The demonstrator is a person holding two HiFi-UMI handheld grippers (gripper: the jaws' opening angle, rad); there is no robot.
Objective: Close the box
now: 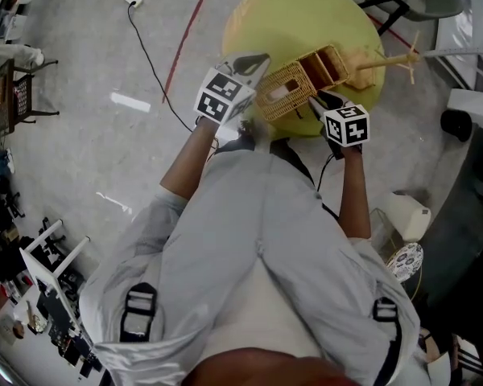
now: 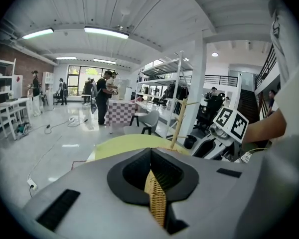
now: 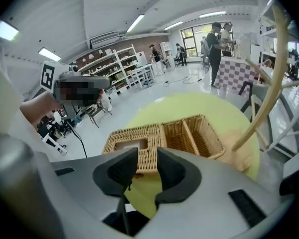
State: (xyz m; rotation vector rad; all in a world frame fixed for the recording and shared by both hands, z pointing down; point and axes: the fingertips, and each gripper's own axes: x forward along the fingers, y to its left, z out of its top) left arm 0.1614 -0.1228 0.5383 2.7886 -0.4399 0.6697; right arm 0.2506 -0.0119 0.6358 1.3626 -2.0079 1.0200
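A round yellow-green worktop (image 1: 294,14) carries a wicker box (image 1: 326,64), which stands open near the worktop's near edge. Its wicker lid (image 1: 286,91) is swung out to the left of it and joined along one side. In the right gripper view the box (image 3: 194,136) shows a divider that splits it into two compartments, and the lid (image 3: 134,142) has a rectangular window in its middle. The left claw (image 1: 253,63) is at the lid's left edge. In the left gripper view the left claw (image 2: 151,156) is closed on a strip of the lid's wicker (image 2: 157,203), which is clamped edge-on between its dark pads. The right claw (image 1: 325,100) is at the near side of the lid and the box. In its own view the right claw (image 3: 147,157) stands open, and the lid's near edge shows in the gap with neither pad pressing on it. A pale wooden stand (image 1: 390,59) with pegs stands on the worktop just right of the box.
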